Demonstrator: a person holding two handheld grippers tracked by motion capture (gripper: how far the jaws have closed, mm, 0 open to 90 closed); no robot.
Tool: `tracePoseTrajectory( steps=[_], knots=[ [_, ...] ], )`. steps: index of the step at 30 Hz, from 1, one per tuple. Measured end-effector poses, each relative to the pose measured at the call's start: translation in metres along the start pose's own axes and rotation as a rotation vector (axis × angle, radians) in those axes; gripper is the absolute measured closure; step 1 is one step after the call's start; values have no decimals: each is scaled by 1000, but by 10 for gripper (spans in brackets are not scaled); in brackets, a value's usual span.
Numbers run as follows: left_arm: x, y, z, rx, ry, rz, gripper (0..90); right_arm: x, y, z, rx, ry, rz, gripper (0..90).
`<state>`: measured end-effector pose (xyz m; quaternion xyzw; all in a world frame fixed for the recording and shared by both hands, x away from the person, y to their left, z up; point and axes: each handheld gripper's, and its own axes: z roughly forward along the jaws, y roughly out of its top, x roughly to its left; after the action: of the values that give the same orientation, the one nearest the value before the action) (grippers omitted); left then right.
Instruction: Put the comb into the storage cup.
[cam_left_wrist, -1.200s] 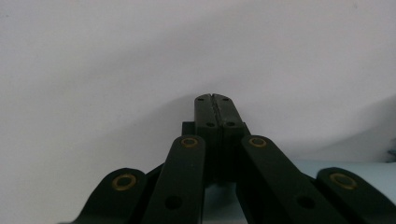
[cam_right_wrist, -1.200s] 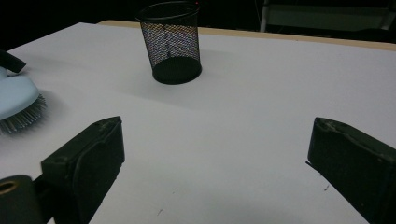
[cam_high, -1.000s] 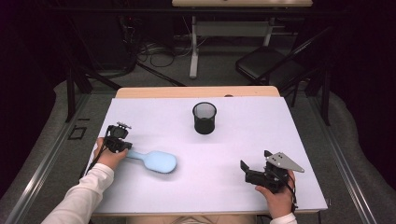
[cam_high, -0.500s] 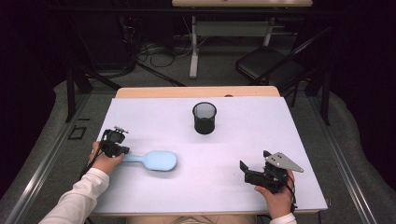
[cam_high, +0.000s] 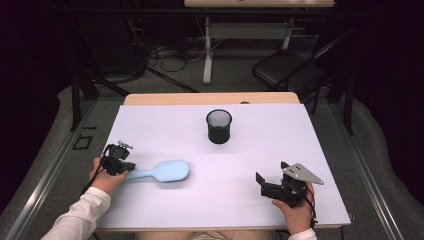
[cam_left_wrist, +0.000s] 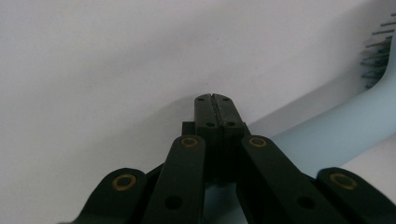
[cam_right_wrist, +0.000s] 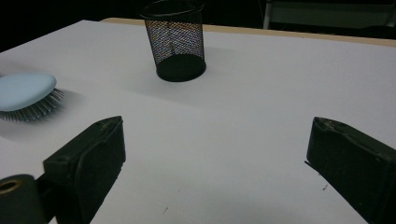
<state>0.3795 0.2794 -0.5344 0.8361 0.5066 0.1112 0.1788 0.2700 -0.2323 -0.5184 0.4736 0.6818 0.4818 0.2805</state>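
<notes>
On the white table (cam_high: 165, 125), the clenched left tool (cam_high: 125, 168) touches the hairbrush (cam_high: 161, 172) handle.

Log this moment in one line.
left gripper: shut, beside hairbrush handle | right gripper: open, empty | mesh cup: upright, apart

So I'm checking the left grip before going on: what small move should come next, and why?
Probably open the left hand-held gripper and re-seat it around the brush handle. In the left gripper view its jaws are closed flat on each other with nothing between them, and the handle runs off beside and below them. In the high view the brush lies bristles down on the table, so nothing grips it yet.
</notes>
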Motion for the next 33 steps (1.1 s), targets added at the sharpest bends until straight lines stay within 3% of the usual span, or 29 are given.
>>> tracePoseTrajectory(
  steps=[33],
  knots=[
    [-23,-33,-15,10,-72,65,900,1,0,0,5,4,-4,49]
  ],
)
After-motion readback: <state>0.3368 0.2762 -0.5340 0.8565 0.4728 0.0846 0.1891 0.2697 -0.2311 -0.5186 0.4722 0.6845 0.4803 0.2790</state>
